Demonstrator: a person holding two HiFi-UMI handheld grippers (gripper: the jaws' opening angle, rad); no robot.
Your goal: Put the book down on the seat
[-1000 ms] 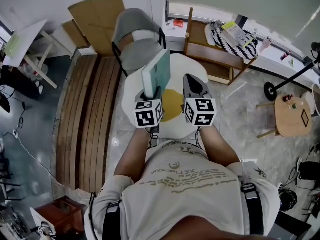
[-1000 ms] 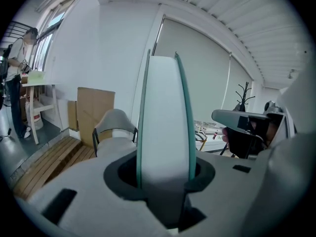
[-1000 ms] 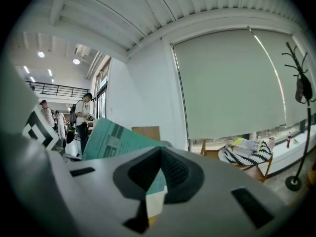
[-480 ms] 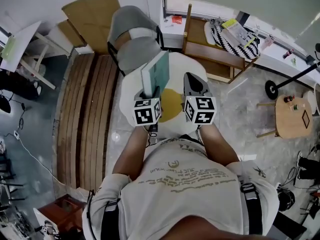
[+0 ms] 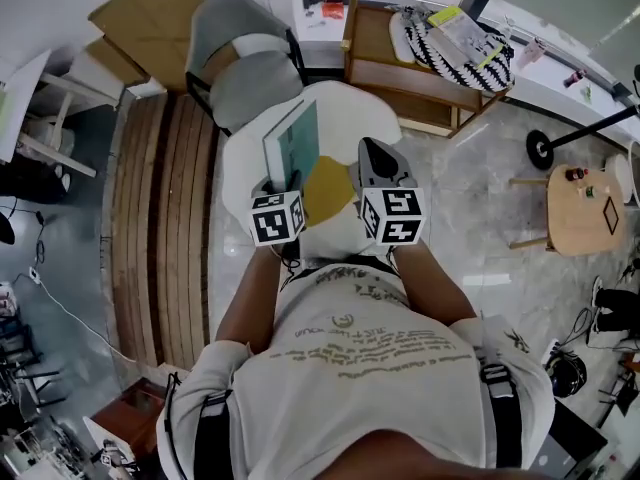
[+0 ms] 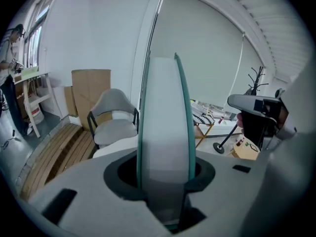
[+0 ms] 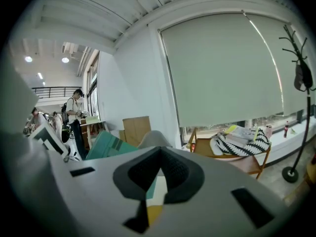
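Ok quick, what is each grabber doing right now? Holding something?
Left gripper: closed on the teal book.
Right gripper: closed, holding nothing.

Place: an open-plan office or studio workroom, not a home
Floor: pale polished stone tiles [image 5: 480, 218], with a slatted wooden platform [image 5: 165, 228] along one side
Window: one wide window covered by a long roller blind [image 7: 222, 73]
Furniture: a grey shell chair [image 5: 245, 68], a low wooden shelf [image 5: 400, 78] carrying magazines [image 5: 460, 38], a small round wooden table [image 5: 585, 218] and a white desk [image 5: 30, 108]
Clutter: flattened cardboard [image 5: 150, 18] leaned on the wall, and loose cables [image 5: 60, 308] ran over the floor
Ceiling: white ribbed panels with round lights [image 7: 65, 59], and an upper-level railing [image 7: 49, 89] showed beyond
People: a person [image 7: 76, 107] stood at a high work table in the background
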